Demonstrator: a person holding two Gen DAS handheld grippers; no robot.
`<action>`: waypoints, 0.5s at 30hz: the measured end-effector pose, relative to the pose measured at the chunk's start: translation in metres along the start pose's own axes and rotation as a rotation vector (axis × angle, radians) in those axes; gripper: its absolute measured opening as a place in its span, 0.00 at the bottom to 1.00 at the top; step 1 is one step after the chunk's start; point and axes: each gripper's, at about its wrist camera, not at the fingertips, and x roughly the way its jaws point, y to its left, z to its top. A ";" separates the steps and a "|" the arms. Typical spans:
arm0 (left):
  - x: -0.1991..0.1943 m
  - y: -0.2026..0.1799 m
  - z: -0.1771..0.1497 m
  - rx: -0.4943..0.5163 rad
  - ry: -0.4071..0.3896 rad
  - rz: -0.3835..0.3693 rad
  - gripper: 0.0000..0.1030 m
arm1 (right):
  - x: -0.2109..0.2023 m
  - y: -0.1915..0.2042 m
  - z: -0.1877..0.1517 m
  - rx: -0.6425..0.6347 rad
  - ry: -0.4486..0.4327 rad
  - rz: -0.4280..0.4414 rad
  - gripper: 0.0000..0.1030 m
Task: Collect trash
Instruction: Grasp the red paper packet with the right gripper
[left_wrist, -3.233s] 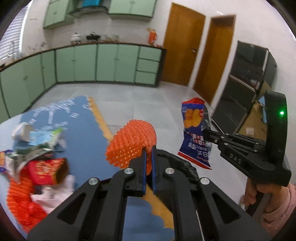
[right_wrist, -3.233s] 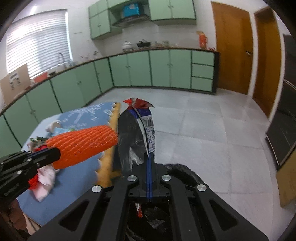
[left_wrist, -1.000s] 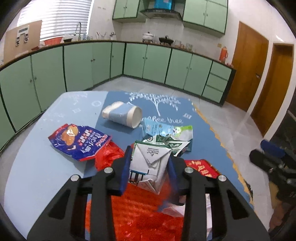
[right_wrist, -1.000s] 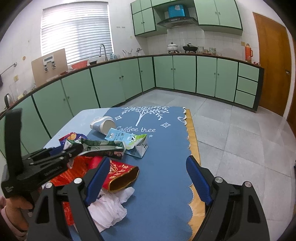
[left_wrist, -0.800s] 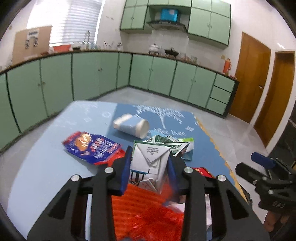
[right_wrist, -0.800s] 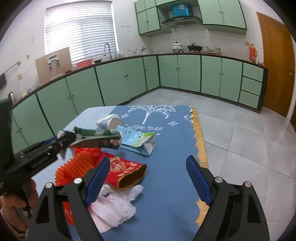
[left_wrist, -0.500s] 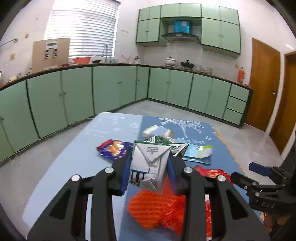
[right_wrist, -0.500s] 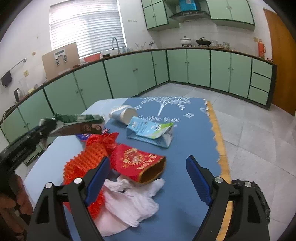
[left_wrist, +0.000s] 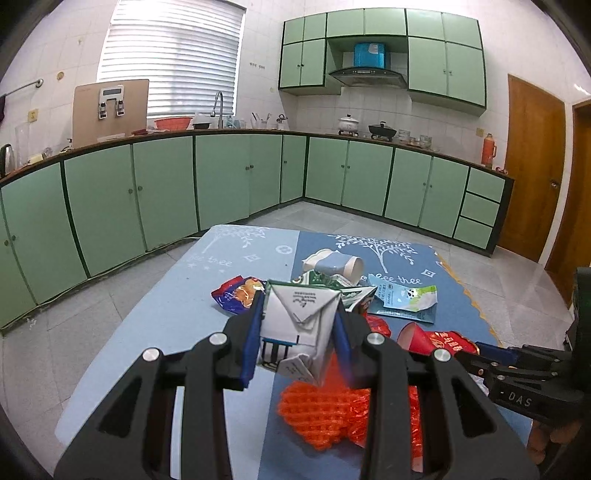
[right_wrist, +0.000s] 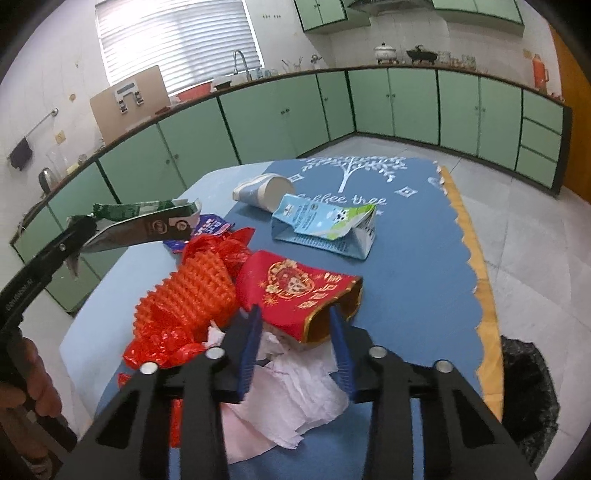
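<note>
Now | kitchen, green cabinets (left_wrist: 229, 177) | blue table (right_wrist: 406, 280) | left fingers (left_wrist: 255, 332) clamp carton (left_wrist: 299, 325) | right fingers (right_wrist: 341, 354) pinch red cup (right_wrist: 295, 291)

Carton (left_wrist: 301, 334): white and green, crushed flat, lifted clear of the bench, clamped between the blue pads of the left tongs (left_wrist: 298, 338).
Red cup (right_wrist: 301, 291): red paper with gold print, on its side, open gold rim facing the right tongs (right_wrist: 295, 352), whose pads sit at either side of it.
Orange net (right_wrist: 188, 295): foam mesh, crumpled, touching the red cup's left side.
Tissue (right_wrist: 291, 402): white, wadded, just under the red cup's mouth.
Blue carton (right_wrist: 325, 227): flattened, lying beyond the red cup.
White cup (right_wrist: 262, 192): tipped on its side, farther back.
Snack bag (left_wrist: 236, 293): blue and red, flat on the bench.
</note>
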 end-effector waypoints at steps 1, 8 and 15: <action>0.000 -0.001 -0.001 0.000 0.001 0.000 0.32 | 0.000 0.001 0.000 -0.003 0.000 0.004 0.28; 0.002 -0.001 -0.002 0.003 0.008 0.000 0.32 | -0.001 0.007 0.002 -0.034 -0.004 0.042 0.14; 0.001 -0.004 -0.001 0.009 0.006 -0.004 0.32 | -0.009 0.012 0.004 -0.059 -0.024 0.066 0.05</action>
